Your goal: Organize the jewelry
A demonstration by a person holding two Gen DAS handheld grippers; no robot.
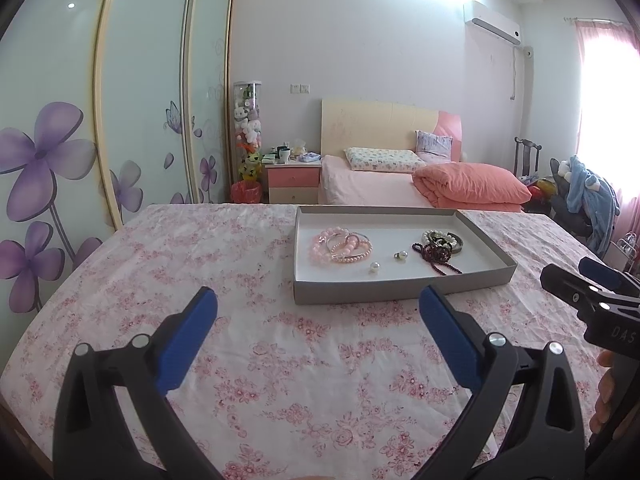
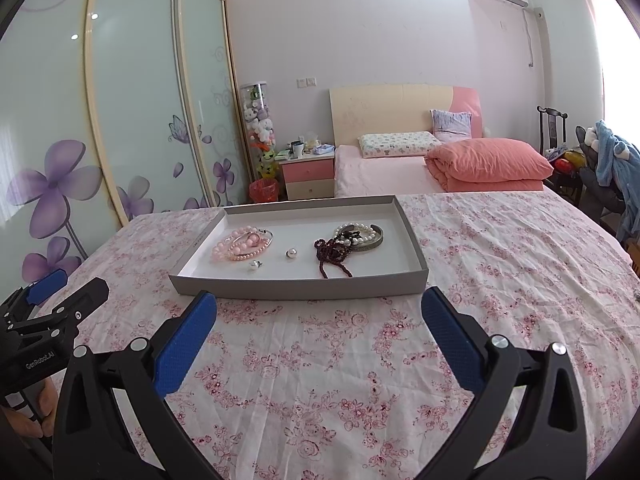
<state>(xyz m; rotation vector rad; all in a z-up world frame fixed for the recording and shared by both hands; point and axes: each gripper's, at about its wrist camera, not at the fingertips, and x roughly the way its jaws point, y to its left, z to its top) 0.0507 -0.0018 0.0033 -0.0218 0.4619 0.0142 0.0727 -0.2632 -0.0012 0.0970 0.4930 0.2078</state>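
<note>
A pink floral tablecloth (image 2: 360, 360) covers the near surface. Behind it stands a bed with a cream and pink headboard (image 2: 400, 108), a patterned pillow (image 2: 396, 144) and a folded salmon quilt (image 2: 488, 160). A pink nightstand (image 2: 308, 176) sits beside a clear tube of plush toys (image 2: 260, 128); wardrobe doors (image 1: 60, 140) bear purple flowers, and an air conditioner (image 1: 494, 22) hangs high on the wall

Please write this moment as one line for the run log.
left gripper: open, empty | right gripper: open, empty | jewelry: all in tray | pink bracelets left, dark beads right | stage: before first grasp
</note>
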